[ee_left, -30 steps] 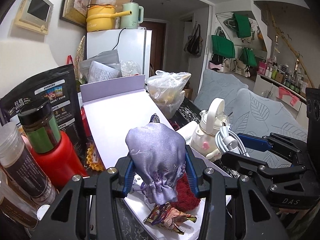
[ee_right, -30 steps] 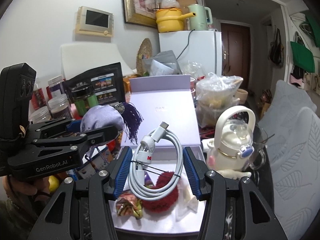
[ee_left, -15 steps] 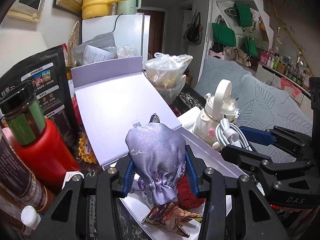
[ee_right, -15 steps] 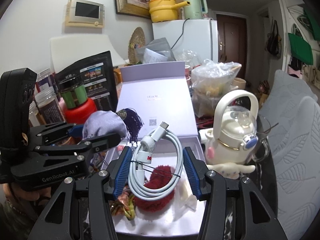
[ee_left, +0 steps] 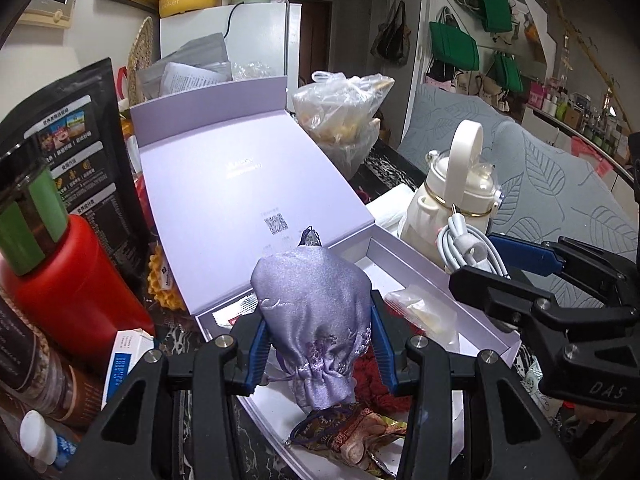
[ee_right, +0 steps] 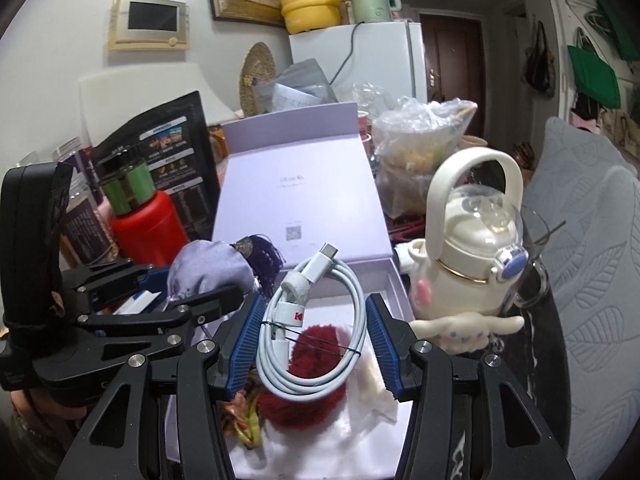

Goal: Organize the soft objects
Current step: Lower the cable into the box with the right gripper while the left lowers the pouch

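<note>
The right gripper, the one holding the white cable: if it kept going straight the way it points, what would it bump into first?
Most likely the red fluffy thing lying in the open lilac box, just beyond the coiled white cable in the right gripper. Depth is hard to judge through this lens.

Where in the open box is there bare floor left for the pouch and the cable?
Bare floor in the box lies at the far end under the lid and along the right wall. The near end is crowded: red pompom, patterned sachet, clear packet.
</note>
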Demonstrator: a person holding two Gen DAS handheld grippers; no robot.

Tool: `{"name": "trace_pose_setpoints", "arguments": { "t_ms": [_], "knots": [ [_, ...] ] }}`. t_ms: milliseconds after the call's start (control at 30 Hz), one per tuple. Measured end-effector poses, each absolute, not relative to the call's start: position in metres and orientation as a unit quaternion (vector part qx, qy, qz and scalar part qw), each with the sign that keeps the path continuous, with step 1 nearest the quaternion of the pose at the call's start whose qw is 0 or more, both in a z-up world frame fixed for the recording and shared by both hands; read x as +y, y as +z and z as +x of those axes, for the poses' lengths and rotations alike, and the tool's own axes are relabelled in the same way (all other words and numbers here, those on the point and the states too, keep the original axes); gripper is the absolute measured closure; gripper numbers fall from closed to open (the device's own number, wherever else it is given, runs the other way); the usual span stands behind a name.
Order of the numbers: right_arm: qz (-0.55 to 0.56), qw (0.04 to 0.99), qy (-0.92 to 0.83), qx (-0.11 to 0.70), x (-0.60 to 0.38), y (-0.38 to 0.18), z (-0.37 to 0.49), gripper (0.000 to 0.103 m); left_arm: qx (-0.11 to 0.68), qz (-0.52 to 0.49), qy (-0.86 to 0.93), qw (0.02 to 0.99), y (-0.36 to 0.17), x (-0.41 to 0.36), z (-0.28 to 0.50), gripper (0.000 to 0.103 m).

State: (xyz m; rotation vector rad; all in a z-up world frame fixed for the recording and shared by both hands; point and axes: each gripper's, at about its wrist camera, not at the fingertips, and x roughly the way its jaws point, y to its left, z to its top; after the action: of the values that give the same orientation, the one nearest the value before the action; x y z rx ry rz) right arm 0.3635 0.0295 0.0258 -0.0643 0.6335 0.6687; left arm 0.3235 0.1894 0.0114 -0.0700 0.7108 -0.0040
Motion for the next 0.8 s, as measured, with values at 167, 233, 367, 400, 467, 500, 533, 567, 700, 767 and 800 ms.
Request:
{"name": "trace_pose_setpoints", "arguments": {
  "t_ms": [167,233,367,400,467,500,533,567,700,767,800],
  "knots": [
    [-0.036,0.893,0.316,0.318,0.033,0.016,0.37,0.051,0.363,-0.035,0.0,0.931,0.001,0.191,0.331,0.059],
    [-0.042,0.893,0.313,0.321,0.036,0.011,0.372,0.051,0.37,-0.035,0.002,0.928,-0.004,0.192,0.335,0.059],
    [-0.043,0.89,0.313,0.329,0.039,0.004,0.376,0.051,0.378,-0.035,0.005,0.925,-0.011,0.193,0.339,0.059],
    [-0.04,0.889,0.315,0.331,0.04,0.002,0.377,0.051,0.38,-0.034,0.005,0.924,-0.013,0.193,0.34,0.059],
    [-0.035,0.885,0.321,0.336,0.041,-0.002,0.379,0.051,0.384,-0.035,0.006,0.922,-0.016,0.195,0.341,0.059],
    [-0.035,0.884,0.321,0.338,0.043,-0.003,0.38,0.051,0.388,-0.036,0.007,0.921,-0.019,0.196,0.343,0.059],
    [-0.036,0.884,0.32,0.339,0.044,-0.005,0.381,0.051,0.39,-0.036,0.008,0.92,-0.02,0.196,0.344,0.059],
    [-0.038,0.884,0.318,0.341,0.045,-0.007,0.382,0.051,0.394,-0.038,0.009,0.918,-0.023,0.197,0.346,0.059],
    [-0.038,0.88,0.318,0.35,0.047,-0.014,0.386,0.051,0.41,-0.05,0.011,0.911,-0.031,0.203,0.351,0.059],
    [-0.038,0.88,0.317,0.353,0.049,-0.017,0.387,0.051,0.415,-0.055,0.012,0.908,-0.034,0.205,0.352,0.059],
    [-0.038,0.879,0.315,0.355,0.049,-0.018,0.388,0.051,0.417,-0.056,0.013,0.907,-0.035,0.206,0.352,0.059]
  ]
}}
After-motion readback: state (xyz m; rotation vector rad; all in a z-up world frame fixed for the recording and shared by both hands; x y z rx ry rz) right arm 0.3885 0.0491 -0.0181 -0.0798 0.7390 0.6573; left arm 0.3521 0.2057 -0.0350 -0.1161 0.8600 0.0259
